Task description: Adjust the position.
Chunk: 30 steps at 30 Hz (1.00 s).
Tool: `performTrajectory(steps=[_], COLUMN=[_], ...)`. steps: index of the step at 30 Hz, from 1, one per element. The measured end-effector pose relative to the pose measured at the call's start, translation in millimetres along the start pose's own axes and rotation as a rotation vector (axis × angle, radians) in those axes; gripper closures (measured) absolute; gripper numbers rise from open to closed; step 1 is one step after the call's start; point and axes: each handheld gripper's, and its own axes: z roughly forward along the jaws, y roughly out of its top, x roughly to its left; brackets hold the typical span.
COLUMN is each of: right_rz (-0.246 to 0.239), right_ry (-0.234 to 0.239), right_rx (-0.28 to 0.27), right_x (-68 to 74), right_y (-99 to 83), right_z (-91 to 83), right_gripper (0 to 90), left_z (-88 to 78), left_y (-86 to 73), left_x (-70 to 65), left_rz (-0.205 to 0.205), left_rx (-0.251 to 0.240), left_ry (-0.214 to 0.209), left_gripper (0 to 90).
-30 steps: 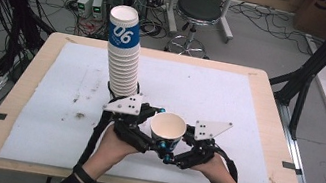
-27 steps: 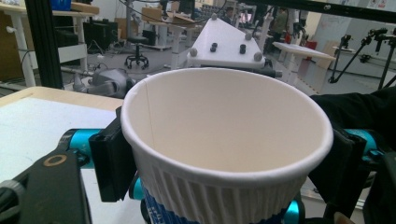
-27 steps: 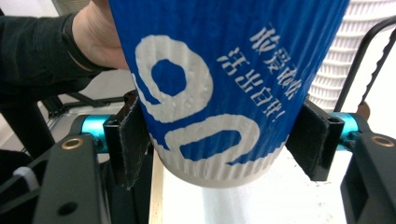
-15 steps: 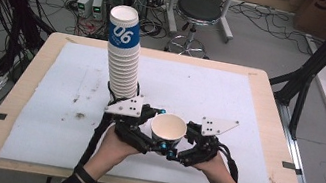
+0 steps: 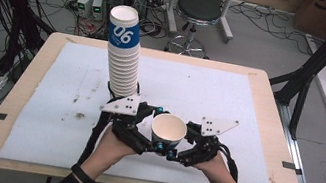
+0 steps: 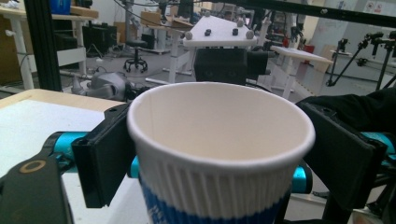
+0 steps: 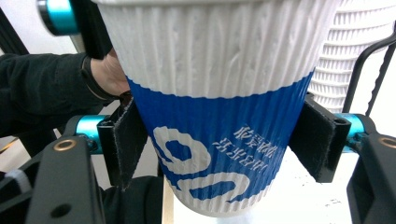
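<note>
On the white mat [image 5: 230, 103] of a lab table, a single paper cup [image 5: 168, 128] is held upright just in front of the cup stack [image 5: 124, 54]. The left gripper [image 5: 147, 134] jaws have just been opening, the cup between them, so a handover is judged underway. The right gripper [image 5: 181, 145], level opposite, clamps its blue band.

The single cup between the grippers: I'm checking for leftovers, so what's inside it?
In the left gripper view the cup shows a bare white inner wall; its near rim hides the bottom, so the floor stays unchecked.
</note>
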Motion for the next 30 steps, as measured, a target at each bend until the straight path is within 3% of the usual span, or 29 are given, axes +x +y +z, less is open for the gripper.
performTrajectory(steps=[14, 30], right_rz=[-0.019, -0.003], right_ry=[-0.041, -0.069], right_rx=[-0.030, -0.082], right_x=[-3.5, -5.0], right_y=[7.9, 19.2], right_z=[-10.9, -23.1], right_gripper=[26.5, 26.5], left_z=[-24.8, -13.1], left_y=[-6.9, -26.4], left_x=[6.9, 7.3], left_rz=[-0.009, -0.022], left_rx=[-0.014, 0.056], left_ry=[0.057, 0.050], left_gripper=[10.8, 10.8])
